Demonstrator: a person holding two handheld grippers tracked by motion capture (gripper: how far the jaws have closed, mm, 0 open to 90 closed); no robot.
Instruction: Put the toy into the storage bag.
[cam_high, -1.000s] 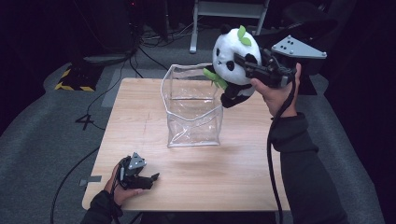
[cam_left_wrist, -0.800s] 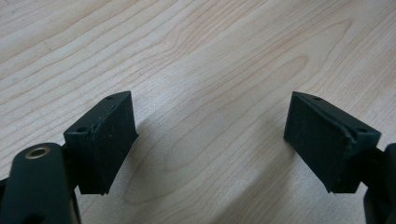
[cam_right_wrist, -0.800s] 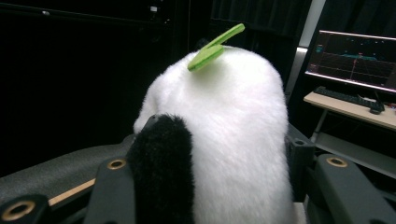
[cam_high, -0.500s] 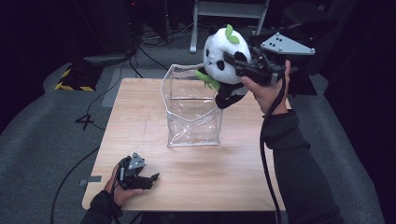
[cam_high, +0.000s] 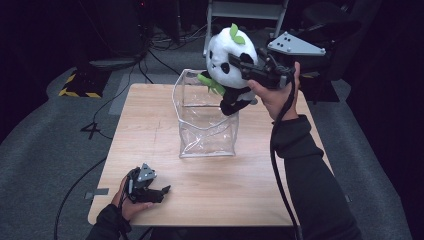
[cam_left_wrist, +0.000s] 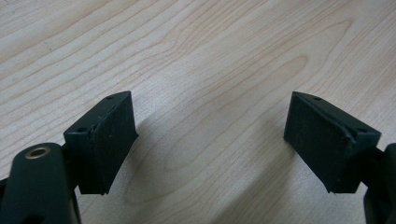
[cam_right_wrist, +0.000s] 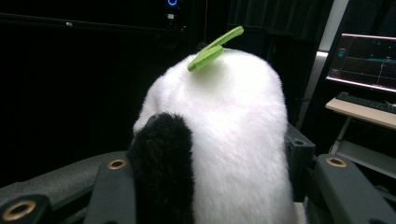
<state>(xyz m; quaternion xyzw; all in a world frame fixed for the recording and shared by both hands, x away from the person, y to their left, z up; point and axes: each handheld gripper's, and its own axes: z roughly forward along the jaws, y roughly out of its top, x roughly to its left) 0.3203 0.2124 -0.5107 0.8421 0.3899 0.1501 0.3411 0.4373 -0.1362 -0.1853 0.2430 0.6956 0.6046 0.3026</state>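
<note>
Panda plush (cam_high: 227, 65) hung in the air above the clear plastic bag (cam_high: 207, 125) standing near the middle of the wooden table (cam_high: 260, 200). Down at the near left corner, the left gripper (cam_high: 162, 191) rested with jaws spread, nothing between them. Over on the right, the right gripper (cam_high: 240, 62) was clenched on the panda's head.

The right gripper (cam_high: 243, 64) is raised at the far right of the high view, held level with its jaws pointing left and clamped shut on a soft load. The right hand (cam_high: 274, 94) grips it from below, wrist bent, the dark-sleeved forearm rising steeply from the bottom edge. The left gripper (cam_high: 161, 192) lies low at the near left, cradled in the left hand (cam_high: 125, 200), its jaws spread wide with nothing between them.
</note>
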